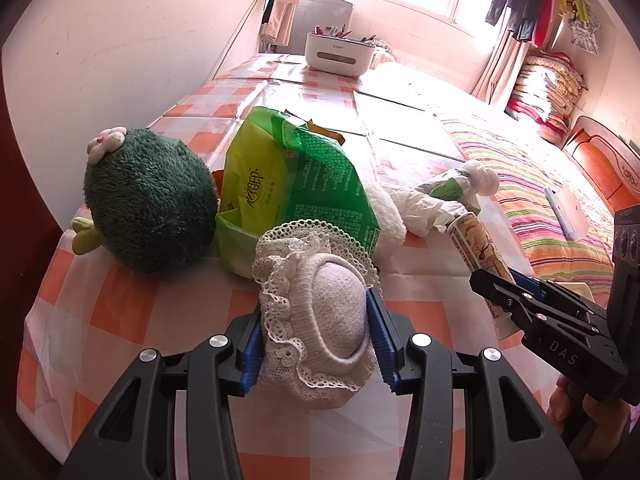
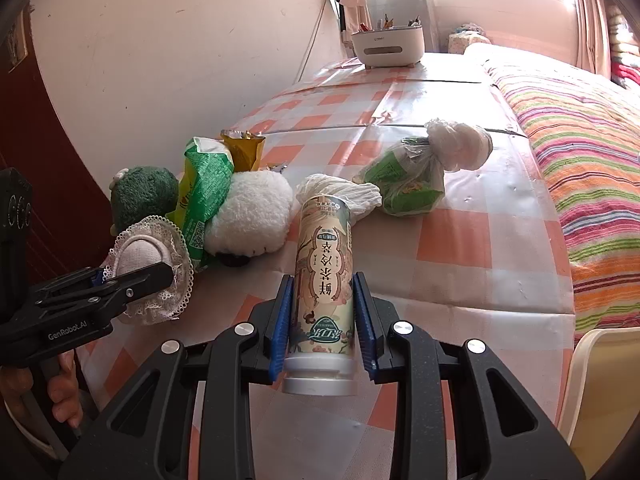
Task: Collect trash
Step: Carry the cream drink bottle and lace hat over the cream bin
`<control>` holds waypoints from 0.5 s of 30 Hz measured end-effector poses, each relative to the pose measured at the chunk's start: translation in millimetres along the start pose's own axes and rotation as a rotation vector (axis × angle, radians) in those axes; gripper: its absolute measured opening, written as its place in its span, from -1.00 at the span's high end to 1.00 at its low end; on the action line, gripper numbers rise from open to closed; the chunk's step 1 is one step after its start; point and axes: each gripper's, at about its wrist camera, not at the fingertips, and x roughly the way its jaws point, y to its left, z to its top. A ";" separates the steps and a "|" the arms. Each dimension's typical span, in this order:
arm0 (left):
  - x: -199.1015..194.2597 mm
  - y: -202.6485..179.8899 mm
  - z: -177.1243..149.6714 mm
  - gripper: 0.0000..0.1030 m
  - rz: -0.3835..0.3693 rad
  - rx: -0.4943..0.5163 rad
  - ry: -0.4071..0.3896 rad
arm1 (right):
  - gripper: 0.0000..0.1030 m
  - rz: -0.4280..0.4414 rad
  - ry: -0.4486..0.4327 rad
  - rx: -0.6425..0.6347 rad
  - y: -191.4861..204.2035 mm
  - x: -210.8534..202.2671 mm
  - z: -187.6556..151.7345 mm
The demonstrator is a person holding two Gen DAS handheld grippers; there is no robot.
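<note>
Left wrist view: left tool (image 1: 316, 336) clenched on lace cap (image 1: 316, 320) at the bench (image 1: 120, 312) near edge; plush (image 1: 148, 200) and green packet (image 1: 292, 176) just behind.

Right wrist view: right tool (image 2: 322, 320) grasping bottle (image 2: 323, 280), cap end nearest; tissue (image 2: 340, 196) and tied bag (image 2: 416, 176) beyond, mid-bench.

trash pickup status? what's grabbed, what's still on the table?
Nothing visibly binned yet. In hand: right gripper shut on the tea bottle; left gripper shut on the lace doll foot. Left: green wrapper, crumpled tissue, tied bag.
</note>
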 end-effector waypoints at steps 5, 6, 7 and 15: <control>-1.9 -16.1 -0.6 0.14 -0.031 0.035 -0.003 | 0.45 -0.014 -0.023 0.018 -10.0 -10.3 0.5; -1.8 -20.0 -0.4 0.14 -0.040 0.041 -0.001 | 0.45 -0.017 -0.026 0.020 -11.9 -12.4 0.2; -2.3 -23.6 -0.5 0.14 -0.046 0.046 -0.001 | 0.45 -0.020 -0.031 0.024 -14.2 -14.7 -0.2; -1.6 -57.6 0.1 0.13 -0.095 0.106 -0.001 | 0.45 -0.051 -0.065 0.060 -38.5 -36.4 -5.1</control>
